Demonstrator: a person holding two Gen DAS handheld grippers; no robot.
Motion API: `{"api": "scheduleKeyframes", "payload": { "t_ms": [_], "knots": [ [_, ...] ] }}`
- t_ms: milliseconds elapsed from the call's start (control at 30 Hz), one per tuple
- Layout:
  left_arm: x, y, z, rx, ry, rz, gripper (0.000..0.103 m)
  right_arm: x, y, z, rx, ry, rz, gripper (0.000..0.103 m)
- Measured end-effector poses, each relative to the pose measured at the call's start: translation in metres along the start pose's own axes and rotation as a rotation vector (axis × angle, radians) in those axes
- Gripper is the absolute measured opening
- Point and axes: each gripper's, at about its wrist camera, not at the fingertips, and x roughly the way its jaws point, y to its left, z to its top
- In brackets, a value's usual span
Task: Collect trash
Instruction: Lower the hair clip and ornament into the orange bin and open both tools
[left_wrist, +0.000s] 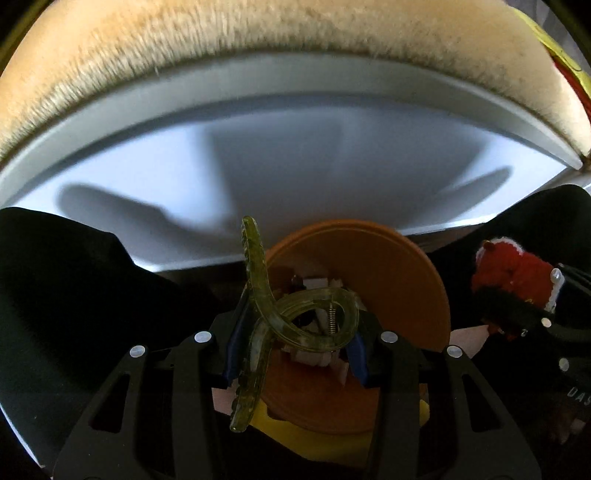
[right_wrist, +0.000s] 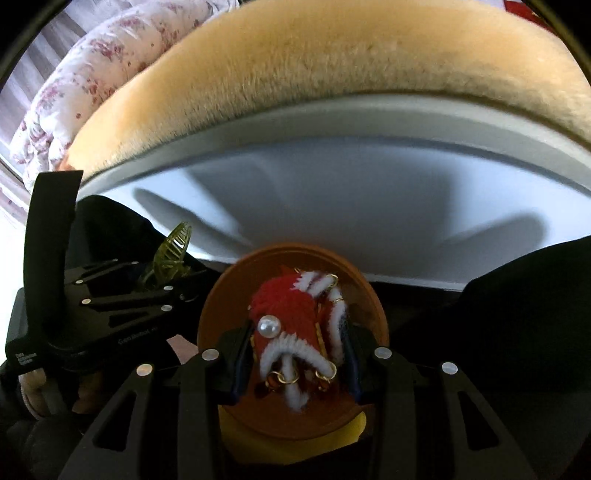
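Fur blanket (left_wrist: 258, 40), tan and shaggy, is filling the far side of both views, lying against the outer rim of a big white tub (left_wrist: 295, 85). Tub's pale inner wall is taking up the middle of each frame, with soft shadows falling across it. Black bag material (left_wrist: 66, 280) is bunching up along the near edge on both sides, inside the tub. Flowered quilt (right_wrist: 92, 81) is showing beyond the blanket at upper left in the right wrist view.

Orange disc (left_wrist: 373, 273), round and flat with a raised rim, is sitting below both grippers, down among the black material; a bit of yellow (left_wrist: 284, 435) and some pale pink scraps are peeking out beside and under it.

Left gripper (left_wrist: 291, 343) is pointing steeply down and pinching an olive-green hair claw clip (left_wrist: 291, 321) between its blue-padded fingers (left_wrist: 232, 354). Clip is hanging crossed between the jaws, one toothed arm rising past the fingertips, the other trailing toward the camera, its metal spring showing. It is hovering directly above the orange disc; whether it is touching the disc I cannot tell.

Right gripper (right_wrist: 295, 350) is likewise angling down, its jaws closing narrowly on a red and white fuzzy ornament (right_wrist: 291, 325) with a pearl bead and gold rings. Ornament is sitting squarely between the pads, framed by the orange disc behind it.

Both grippers are working just beside each other, each one visible at the edge of the other's view.
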Motion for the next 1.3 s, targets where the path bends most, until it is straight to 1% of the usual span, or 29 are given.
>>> {"api": "scheduleKeyframes", "payload": {
  "t_ms": [67,100,167,200,233,267,300,333,367,600,667,733,767,867,1000,1100,1133,1167,1200,1267,1300],
  "knots": [
    [0.004,-0.001,0.001,0.003,0.015,0.000,0.044,0.006,0.001,0.001,-0.008,0.021,-0.001,0.041],
    [0.006,-0.002,0.001,0.006,0.022,0.001,0.044,0.008,0.002,0.001,-0.011,0.029,-0.002,0.043],
    [0.009,-0.003,0.001,0.013,0.037,0.003,0.044,0.015,0.004,0.001,-0.014,0.054,-0.004,0.048],
    [0.011,-0.003,0.000,0.017,0.046,0.009,0.044,0.017,0.004,0.003,-0.012,0.063,-0.004,0.054],
    [0.012,-0.004,0.001,0.021,0.056,0.017,0.046,0.018,0.004,0.002,-0.009,0.064,-0.007,0.055],
    [0.010,-0.008,0.002,0.023,0.063,0.021,0.054,0.019,0.003,0.002,-0.005,0.064,-0.008,0.055],
    [0.011,-0.008,0.002,0.023,0.070,0.024,0.058,0.018,0.003,0.002,-0.002,0.062,-0.009,0.057],
    [0.012,-0.011,0.003,0.020,0.070,0.023,0.066,0.017,0.002,0.002,0.004,0.055,-0.013,0.059],
    [0.011,-0.011,0.003,0.018,0.069,0.022,0.067,0.016,0.002,0.002,0.009,0.050,-0.015,0.059],
    [0.012,-0.011,0.003,0.014,0.066,0.023,0.067,0.006,-0.001,0.000,0.043,0.007,-0.029,0.063],
    [0.010,-0.007,0.003,0.015,0.059,0.023,0.067,0.003,-0.001,0.001,0.049,-0.009,-0.039,0.066],
    [0.007,-0.005,0.003,0.015,0.050,0.024,0.067,-0.006,-0.006,-0.002,0.053,-0.029,-0.051,0.073],
    [0.005,-0.005,0.003,0.014,0.043,0.025,0.067,-0.007,-0.008,0.002,0.054,-0.037,-0.056,0.074],
    [-0.003,-0.005,0.003,0.016,0.015,0.029,0.067,-0.021,-0.011,0.000,0.059,-0.079,-0.078,0.079],
    [-0.029,-0.009,0.004,0.034,-0.065,0.047,0.067,-0.049,-0.007,0.002,0.061,-0.168,-0.093,0.088],
    [-0.056,-0.013,0.009,0.046,-0.149,0.055,0.067,-0.076,-0.004,0.011,0.075,-0.252,-0.100,0.096],
    [-0.068,-0.013,0.011,0.047,-0.184,0.057,0.070,-0.086,-0.004,0.017,0.082,-0.290,-0.106,0.098],
    [-0.080,-0.013,0.015,0.048,-0.224,0.060,0.076,-0.092,-0.004,0.021,0.086,-0.314,-0.111,0.098],
    [-0.088,-0.013,0.017,0.046,-0.253,0.065,0.080,-0.099,-0.004,0.026,0.089,-0.339,-0.118,0.098],
    [-0.116,-0.008,0.025,0.035,-0.338,0.077,0.088,-0.109,-0.003,0.038,0.094,-0.377,-0.135,0.098],
    [-0.122,-0.006,0.028,0.027,-0.365,0.076,0.089,-0.115,-0.003,0.044,0.097,-0.399,-0.143,0.098]
  ]
}}
